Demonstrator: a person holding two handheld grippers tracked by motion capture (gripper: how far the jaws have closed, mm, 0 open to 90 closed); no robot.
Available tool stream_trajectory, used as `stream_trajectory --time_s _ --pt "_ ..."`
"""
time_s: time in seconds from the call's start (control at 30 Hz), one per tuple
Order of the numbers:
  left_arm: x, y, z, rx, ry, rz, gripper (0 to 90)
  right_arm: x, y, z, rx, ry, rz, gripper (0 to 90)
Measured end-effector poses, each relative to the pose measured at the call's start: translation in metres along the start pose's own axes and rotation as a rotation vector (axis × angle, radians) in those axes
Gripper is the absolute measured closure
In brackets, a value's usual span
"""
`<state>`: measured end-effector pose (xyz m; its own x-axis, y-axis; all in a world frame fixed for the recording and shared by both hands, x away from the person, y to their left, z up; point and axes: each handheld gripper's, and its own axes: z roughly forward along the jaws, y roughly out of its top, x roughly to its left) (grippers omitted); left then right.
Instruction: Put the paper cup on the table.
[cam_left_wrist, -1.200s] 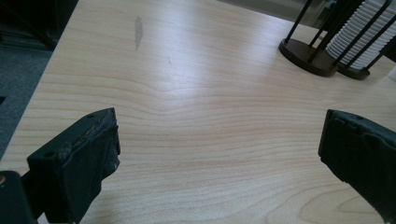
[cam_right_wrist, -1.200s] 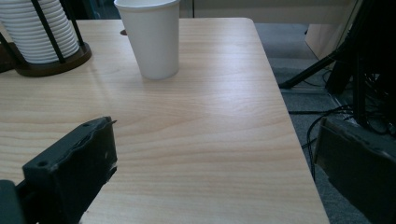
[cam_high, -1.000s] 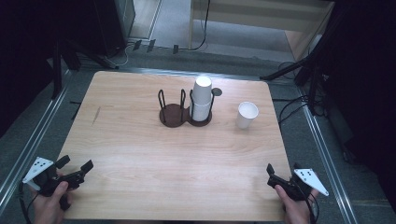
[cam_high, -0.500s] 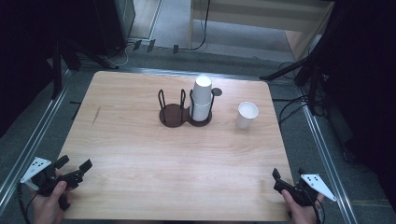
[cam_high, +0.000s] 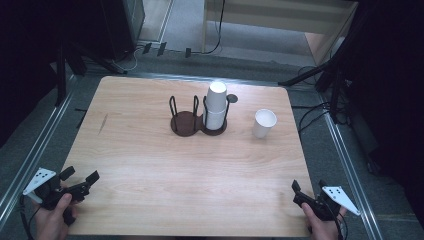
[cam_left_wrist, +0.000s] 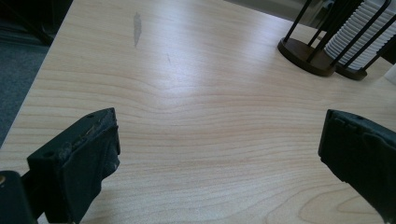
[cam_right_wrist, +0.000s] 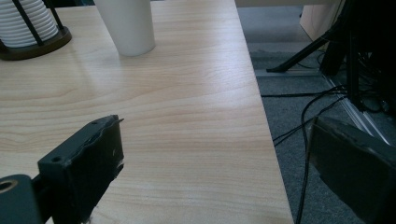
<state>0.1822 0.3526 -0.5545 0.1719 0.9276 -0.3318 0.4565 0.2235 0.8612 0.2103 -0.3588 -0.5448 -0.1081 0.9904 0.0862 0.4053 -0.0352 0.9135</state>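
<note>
A light wooden table (cam_high: 150, 150) stands on a grey floor (cam_high: 350, 165) with black cables (cam_high: 320, 112) lying beside it. A small grey mark (cam_high: 103, 123) shows near the table's left side. A pale wooden shelf (cam_high: 280, 20) stands behind

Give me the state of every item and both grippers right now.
Cup: upright, loose on the table, right of the holder.
Cup stack: upright in the holder's right slot.
Holder: left slot empty.
Left gripper: open, empty.
Right gripper: open, empty, jaws just closing slightly.
</note>
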Motion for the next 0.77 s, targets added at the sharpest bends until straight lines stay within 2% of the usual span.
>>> stream_trajectory --time_s 0.13,0.3,0.77 --pt "0.0016 0.0003 -0.0005 -0.005 -0.002 -0.015 0.0 0.0003 -0.0001 0.0002 0.002 -0.003 -0.001 3.3" --pt "0.0000 0.0000 0.0004 0.003 -0.002 0.002 0.0 -0.0002 -0.0001 0.0005 0.001 -0.006 -0.002 3.3" --pt "-0.0012 -0.0001 0.0013 0.008 -0.007 0.011 0.0 0.0002 -0.0002 0.0008 0.002 -0.003 -0.004 2.9"
